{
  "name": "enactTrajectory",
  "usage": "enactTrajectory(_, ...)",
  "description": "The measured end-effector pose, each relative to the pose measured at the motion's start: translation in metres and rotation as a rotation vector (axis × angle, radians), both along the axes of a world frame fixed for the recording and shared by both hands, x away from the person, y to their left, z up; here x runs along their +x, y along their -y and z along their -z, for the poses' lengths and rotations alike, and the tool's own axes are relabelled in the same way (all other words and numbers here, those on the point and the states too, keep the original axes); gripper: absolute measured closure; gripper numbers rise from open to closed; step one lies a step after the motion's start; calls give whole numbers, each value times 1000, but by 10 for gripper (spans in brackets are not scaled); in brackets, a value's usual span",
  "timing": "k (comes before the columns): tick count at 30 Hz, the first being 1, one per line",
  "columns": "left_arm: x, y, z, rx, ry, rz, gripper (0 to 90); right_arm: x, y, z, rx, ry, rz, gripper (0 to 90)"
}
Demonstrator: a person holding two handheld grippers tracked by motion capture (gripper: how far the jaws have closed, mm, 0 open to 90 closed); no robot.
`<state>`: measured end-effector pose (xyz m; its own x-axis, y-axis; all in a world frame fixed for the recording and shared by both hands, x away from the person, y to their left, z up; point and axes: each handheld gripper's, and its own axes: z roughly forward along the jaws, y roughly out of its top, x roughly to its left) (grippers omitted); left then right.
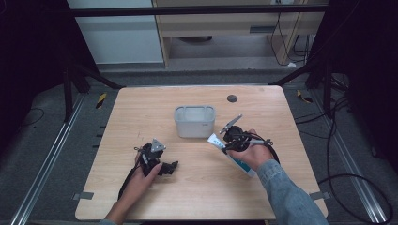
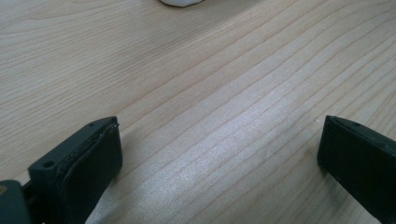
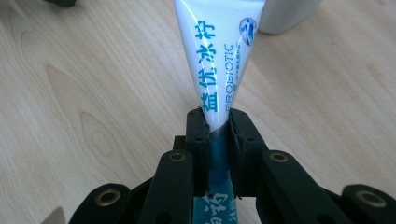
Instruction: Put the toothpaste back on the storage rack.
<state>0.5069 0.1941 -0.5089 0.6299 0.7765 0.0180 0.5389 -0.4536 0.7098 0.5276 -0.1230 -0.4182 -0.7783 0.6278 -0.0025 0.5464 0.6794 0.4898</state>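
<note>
The table is the biggest thing here. It is flat, made of pale wood, and thin wavy lines run across its top.

Near the middle of it stands a grey tub. It looks like smooth plastic, is boxy with round corners, and is open on top.

The left gripper is black and hard, and it lies low by the wood at the table's left side. Its two flat pads stand wide apart with bare wood between them, so it holds nothing.

The right gripper is black too. Its two jaws are squeezed tight on the toothpaste tube.

The tube is soft, shiny and white, with blue writing and a blue-green band near the pinched part. It is long and flat where the jaws bite it, and it gets fatter farther out. Seen from above, the tube is just right of the tub, slanting up-left toward it.
</note>
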Motion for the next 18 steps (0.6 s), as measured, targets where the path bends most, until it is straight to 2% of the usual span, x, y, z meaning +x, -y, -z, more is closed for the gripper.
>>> enactTrajectory(4, 0, 0, 0, -1, 0, 0, 0, 1, 9, -11, 16, 37, 49, 799)
enactTrajectory(6, 0, 0, 0, -1, 0, -1, 0, 1, 15, -19, 30, 46, 67, 800)
enactTrajectory(13, 0, 0, 0, -1, 0, -1, 0, 1, 30, -50, 86, 121, 119, 799)
enactTrajectory(18, 0, 0, 0, -1, -1, -1, 0, 2, 33, -61, 113, 161, 152, 799)
